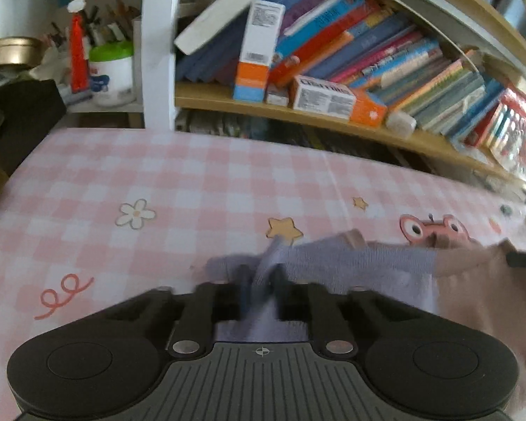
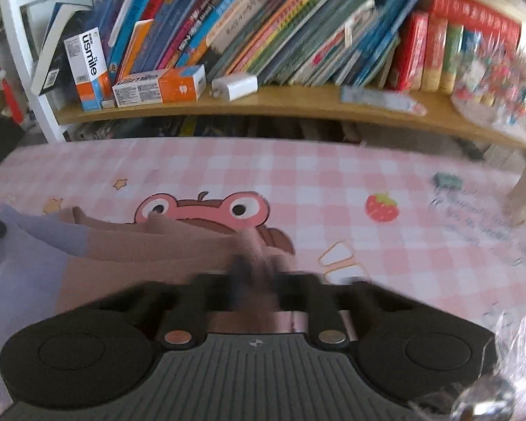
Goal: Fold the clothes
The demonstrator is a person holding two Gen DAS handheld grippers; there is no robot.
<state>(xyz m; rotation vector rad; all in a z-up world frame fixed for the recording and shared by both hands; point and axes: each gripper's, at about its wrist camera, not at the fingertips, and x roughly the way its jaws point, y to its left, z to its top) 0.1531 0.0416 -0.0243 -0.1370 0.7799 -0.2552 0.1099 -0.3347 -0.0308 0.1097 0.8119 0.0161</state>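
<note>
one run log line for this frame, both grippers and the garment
step: fold clothes | left gripper: shut on garment, lilac end | right gripper: shut on garment, pink-brown end | garment: stretched between them over checked tablecloth

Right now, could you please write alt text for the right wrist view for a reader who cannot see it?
The right gripper is shut on the brownish-pink half of a lilac and brownish-pink knitted garment, held over a pink checked tablecloth printed with a pink frog and a red strawberry. Behind, a wooden bookshelf holds colourful leaning books.

Left gripper (image 1: 261, 280) pinches lavender-and-tan garment (image 1: 368, 266) above checked tablecloth (image 1: 157, 182).
</note>
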